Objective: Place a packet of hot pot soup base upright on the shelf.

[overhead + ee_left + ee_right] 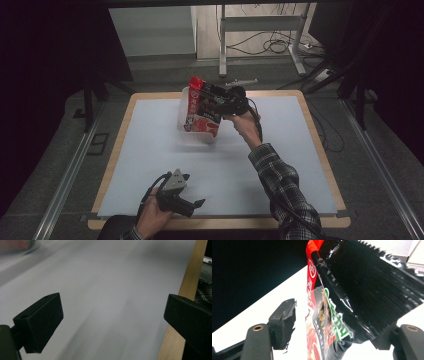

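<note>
right claw (337,327) hides packet's (329,322) lower edge.

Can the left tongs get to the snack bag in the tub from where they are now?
Probably yes, with a long reach. The left tongs are open near the table's front edge, with bare table between them and the snack bag in the clear tub. The right tongs crowd the bag's right side.

We see the right gripper (220,102) reaching over the far middle of the table (305,165), right against 1 red and black snack packet (200,107) that stands tilted in a clear container (186,127). The left gripper (187,197) (grey plate on top) rests near the table's front edge, well apart from them, jaws pointing right.
</note>
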`<state>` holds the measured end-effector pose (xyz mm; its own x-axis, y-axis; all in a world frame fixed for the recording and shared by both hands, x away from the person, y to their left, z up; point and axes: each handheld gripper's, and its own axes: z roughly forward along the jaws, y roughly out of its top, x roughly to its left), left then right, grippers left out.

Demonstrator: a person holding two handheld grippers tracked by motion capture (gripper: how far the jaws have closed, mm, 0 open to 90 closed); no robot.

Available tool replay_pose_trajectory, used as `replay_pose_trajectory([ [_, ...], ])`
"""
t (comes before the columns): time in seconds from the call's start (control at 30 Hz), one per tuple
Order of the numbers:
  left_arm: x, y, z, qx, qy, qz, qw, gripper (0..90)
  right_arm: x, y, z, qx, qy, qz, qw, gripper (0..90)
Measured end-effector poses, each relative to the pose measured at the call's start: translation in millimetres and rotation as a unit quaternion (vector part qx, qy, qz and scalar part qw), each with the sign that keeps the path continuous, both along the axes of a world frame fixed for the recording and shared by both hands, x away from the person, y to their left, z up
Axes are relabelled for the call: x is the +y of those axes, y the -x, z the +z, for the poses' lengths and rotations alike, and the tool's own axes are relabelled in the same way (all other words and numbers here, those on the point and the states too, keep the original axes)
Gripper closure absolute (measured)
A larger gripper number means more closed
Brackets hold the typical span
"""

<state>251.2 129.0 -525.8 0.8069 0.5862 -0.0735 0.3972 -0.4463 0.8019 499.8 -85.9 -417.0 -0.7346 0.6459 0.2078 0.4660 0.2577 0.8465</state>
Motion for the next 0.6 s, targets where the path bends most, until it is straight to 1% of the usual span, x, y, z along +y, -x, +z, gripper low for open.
replay_pose_trajectory([
  [0.07,-0.1,0.0,0.0,0.001,-0.002,0.0,1.0,2.1,-1.0,1.1,1.5,0.0,0.0,0.003,1.0,28.5],
  [0.2,-1.9,0.7,-0.6,-0.001,-0.014,0.0,0.9999,1.9,-2.9,4.6,5.5,0.0,0.0,0.006,1.0,26.7],
  [0.4,-1.8,1.2,0.9,-0.001,-0.009,0.0,1.0,1.6,-4.5,11.7,10.2,-0.011,0.027,0.006,0.9996,23.0],
  [0.6,-2.3,1.0,0.7,0.003,-0.008,-0.001,1.0,1.6,-6.4,19.4,10.7,-0.02,0.045,0.01,0.9987,19.0],
])
